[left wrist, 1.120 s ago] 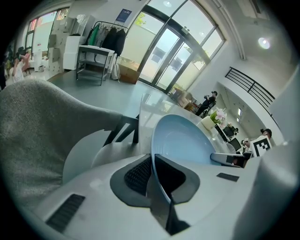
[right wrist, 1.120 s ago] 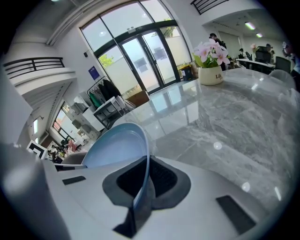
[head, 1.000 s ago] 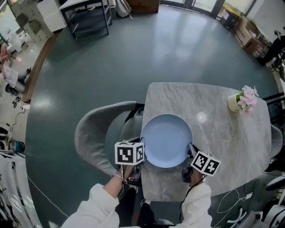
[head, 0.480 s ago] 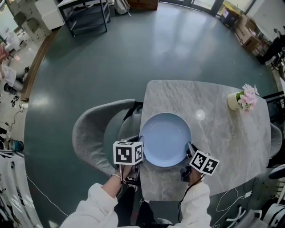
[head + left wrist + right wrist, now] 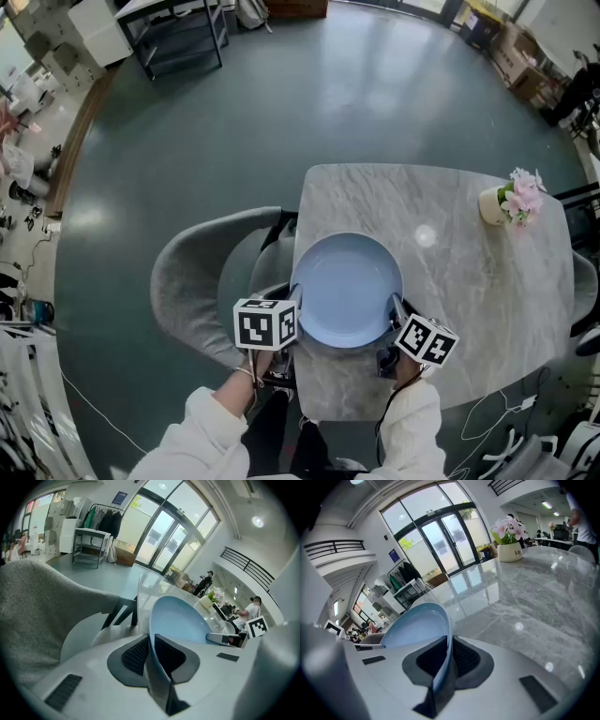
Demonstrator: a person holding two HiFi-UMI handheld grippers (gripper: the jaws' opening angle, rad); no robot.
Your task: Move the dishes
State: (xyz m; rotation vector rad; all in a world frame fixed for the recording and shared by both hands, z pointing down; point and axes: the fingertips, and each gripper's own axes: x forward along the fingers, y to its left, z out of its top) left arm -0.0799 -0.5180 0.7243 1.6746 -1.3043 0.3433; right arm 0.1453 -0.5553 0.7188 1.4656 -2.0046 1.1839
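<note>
Left gripper view shows your left gripper (image 5: 151, 643) pinched on the rim of the pale blue round plate (image 5: 180, 618). The thin edge runs between the two ribbed black pads, and both press on it. Your right gripper (image 5: 448, 648) has its pads closed on the opposite side of the near rim in the same way.

Between your two holds, the plate sits over the near-left corner of the grey marble-topped table (image 5: 469, 281), reaching its left edge just above the grey upholstered chair (image 5: 192, 281). You cannot tell from these views whether it rests on the marble or hangs just clear of it.

Treat the plate as glazed ceramic: stiff, fairly heavy for a rim pinch, slick under the pads, and likely to chip or break if dropped. Two holds across from each other on the rim are the right place. Move both hands as one and keep it level, or it may pivot in the pads. The small white pot of pink flowers (image 5: 495, 208) stands well apart at the far right.
</note>
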